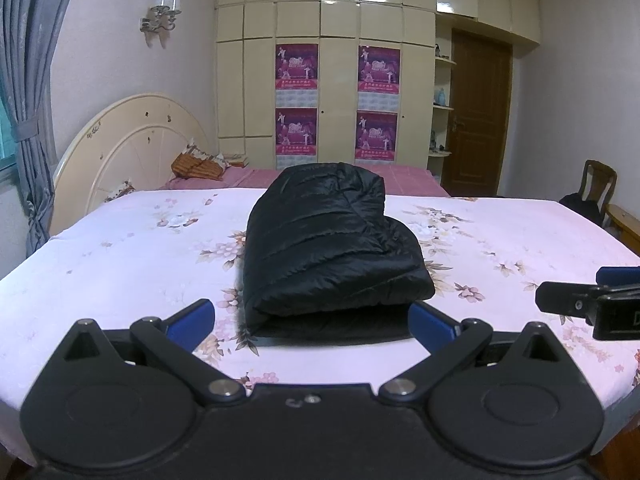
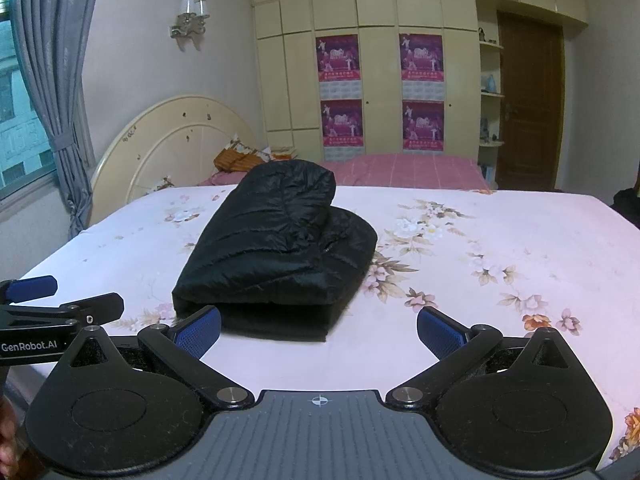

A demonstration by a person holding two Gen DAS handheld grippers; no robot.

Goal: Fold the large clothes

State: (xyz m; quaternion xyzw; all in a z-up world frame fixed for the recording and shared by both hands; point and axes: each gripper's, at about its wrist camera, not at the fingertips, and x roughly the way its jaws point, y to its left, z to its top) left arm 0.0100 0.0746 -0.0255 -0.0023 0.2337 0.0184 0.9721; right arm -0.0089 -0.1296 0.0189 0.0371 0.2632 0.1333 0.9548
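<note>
Bedsheet [image 2: 500,240] lies open around the folded jacket [image 2: 280,248], seemingly unobstructed.

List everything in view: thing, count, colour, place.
puffer jacket: 1, black, folded, mid-bed
floral sheet: 1, pale pink, covering the bed
headboard: 1, cream, bed's left end
pillow: 1, orange-brown, near headboard
wardrobe: 1, cream, back wall
posters: 4, magenta, on wardrobe doors
wall lamp: 1, silver, above headboard
curtain: 1, grey, tied, far left
door: 1, brown, right of wardrobe
chair: 1, wooden, far right
left gripper: black, blue pads, open, empty
right gripper: same, open, empty
</note>
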